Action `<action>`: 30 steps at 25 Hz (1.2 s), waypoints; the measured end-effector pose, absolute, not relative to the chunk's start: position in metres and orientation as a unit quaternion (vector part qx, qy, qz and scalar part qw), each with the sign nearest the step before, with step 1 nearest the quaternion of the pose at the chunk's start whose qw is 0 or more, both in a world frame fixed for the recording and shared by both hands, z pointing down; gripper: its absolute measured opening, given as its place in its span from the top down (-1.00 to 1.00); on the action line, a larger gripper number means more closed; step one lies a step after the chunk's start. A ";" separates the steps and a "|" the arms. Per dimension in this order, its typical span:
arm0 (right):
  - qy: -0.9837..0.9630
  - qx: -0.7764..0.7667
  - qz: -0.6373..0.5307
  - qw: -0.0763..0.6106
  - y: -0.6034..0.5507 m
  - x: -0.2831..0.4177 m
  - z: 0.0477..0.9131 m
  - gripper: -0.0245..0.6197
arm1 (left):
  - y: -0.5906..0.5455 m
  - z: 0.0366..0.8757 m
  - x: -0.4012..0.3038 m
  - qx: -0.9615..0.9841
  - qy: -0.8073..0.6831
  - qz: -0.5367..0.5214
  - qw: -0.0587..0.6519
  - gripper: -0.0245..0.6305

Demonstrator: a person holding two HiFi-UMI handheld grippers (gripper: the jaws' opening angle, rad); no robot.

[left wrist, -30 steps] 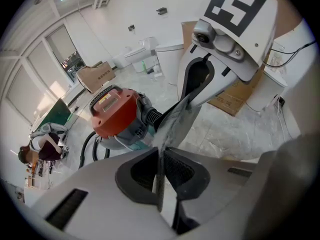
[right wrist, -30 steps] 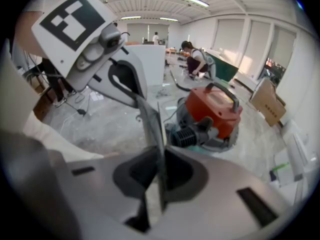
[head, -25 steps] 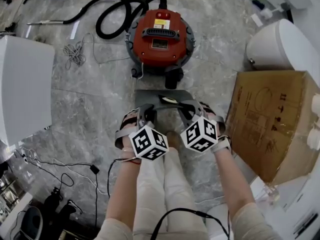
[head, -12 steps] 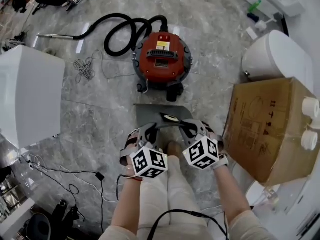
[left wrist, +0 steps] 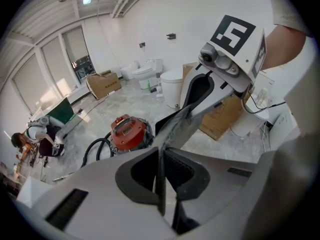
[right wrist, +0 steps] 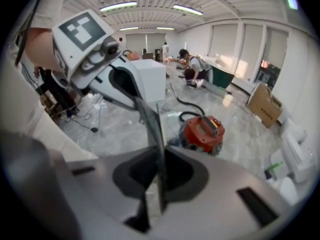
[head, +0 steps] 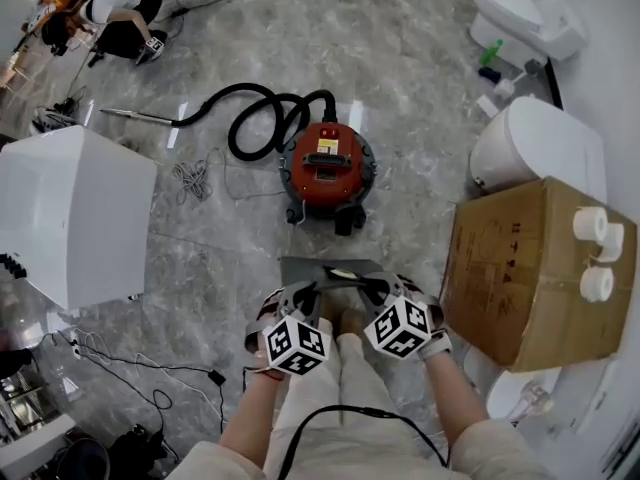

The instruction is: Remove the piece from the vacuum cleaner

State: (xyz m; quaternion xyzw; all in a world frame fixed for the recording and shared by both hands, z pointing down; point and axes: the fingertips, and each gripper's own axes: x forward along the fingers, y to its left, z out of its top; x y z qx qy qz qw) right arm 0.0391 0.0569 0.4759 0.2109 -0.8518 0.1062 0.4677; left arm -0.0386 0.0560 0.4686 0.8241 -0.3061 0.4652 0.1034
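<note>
Head view: The vacuum cleaner (head: 327, 165) stands on the stone floor (head: 200, 258), its black hose (head: 265, 118) coiled behind it. The grey flat piece (head: 322, 268) is off the machine and well apart from it, held above the floor just in front of the person's legs. The left gripper (head: 300, 296) has it by its left edge, the right gripper (head: 386, 290) by its right edge. A cardboard box (head: 520, 268) stands near on the right and a white cabinet (head: 75, 213) on the left.

Left gripper view: The jaws are drawn narrow and pinch the thin edge of the piece (left wrist: 175, 129) between the pads. The sheet runs up toward the other gripper. The cleaner (left wrist: 129, 132) is on the floor beyond, not touching the piece.

Right gripper view: Same finding: the jaws are nearly together, clamped on the sheet's edge (right wrist: 151, 121), with the red cleaner (right wrist: 202, 133) behind it.

Assessment: Removal appears complete and the step in hand is carrying the piece clear. The sheet looks thin and flexible, so the two hands should move in step, without twisting or pulling apart. Hold the round opening upward in case of dust. Watch the box corner and the loose cables on the floor when setting down.
</note>
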 end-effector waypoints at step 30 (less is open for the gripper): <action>-0.866 0.223 0.079 0.440 0.067 0.035 0.284 0.80 | 0.057 0.274 -0.041 0.858 -0.343 0.373 0.085 0.82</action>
